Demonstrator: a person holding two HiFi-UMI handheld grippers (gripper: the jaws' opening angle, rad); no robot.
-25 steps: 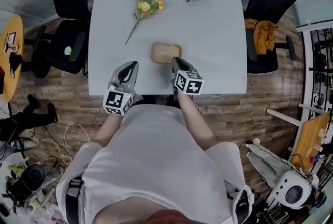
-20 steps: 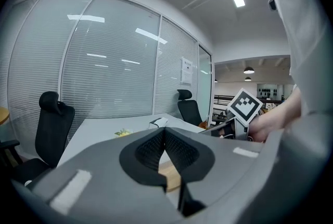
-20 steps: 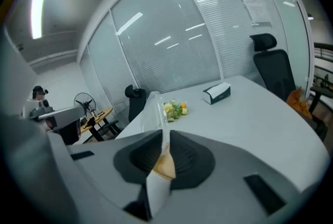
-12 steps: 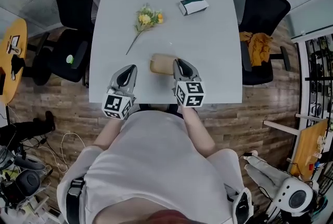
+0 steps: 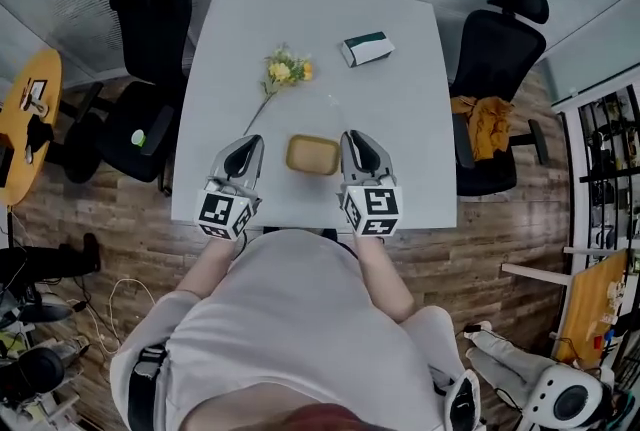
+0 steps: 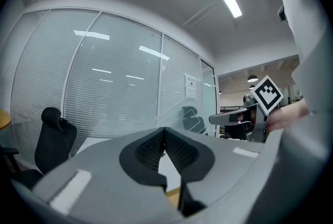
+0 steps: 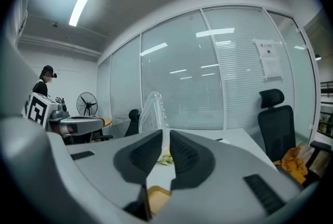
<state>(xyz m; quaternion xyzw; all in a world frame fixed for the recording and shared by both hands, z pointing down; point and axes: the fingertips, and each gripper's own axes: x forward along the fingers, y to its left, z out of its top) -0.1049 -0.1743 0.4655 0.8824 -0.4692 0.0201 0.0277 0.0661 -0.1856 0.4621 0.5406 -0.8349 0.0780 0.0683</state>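
Blinds cover the glass walls around a white table (image 5: 410, 149) on a wood-plank floor, with black office chairs (image 5: 150, 29) at either side and a flower sprig (image 5: 283, 71) and a green-and-white box (image 5: 367, 49) lying farther out. The head view shows the tan tray (image 5: 312, 154) near the table's front edge, between the left gripper (image 5: 252, 141) and the right gripper (image 5: 353, 137). The right gripper view adds that its fingers (image 7: 140, 155) are clamped on a clear lid (image 7: 152, 108) that rises upright from them, and the left gripper view shows that gripper's fingers (image 6: 148, 147) together with nothing held.

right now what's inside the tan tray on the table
In the head view the tan tray looks bare inside, plain tan. Both gripper views show only a corner of it; the jaws in front cover the rest.
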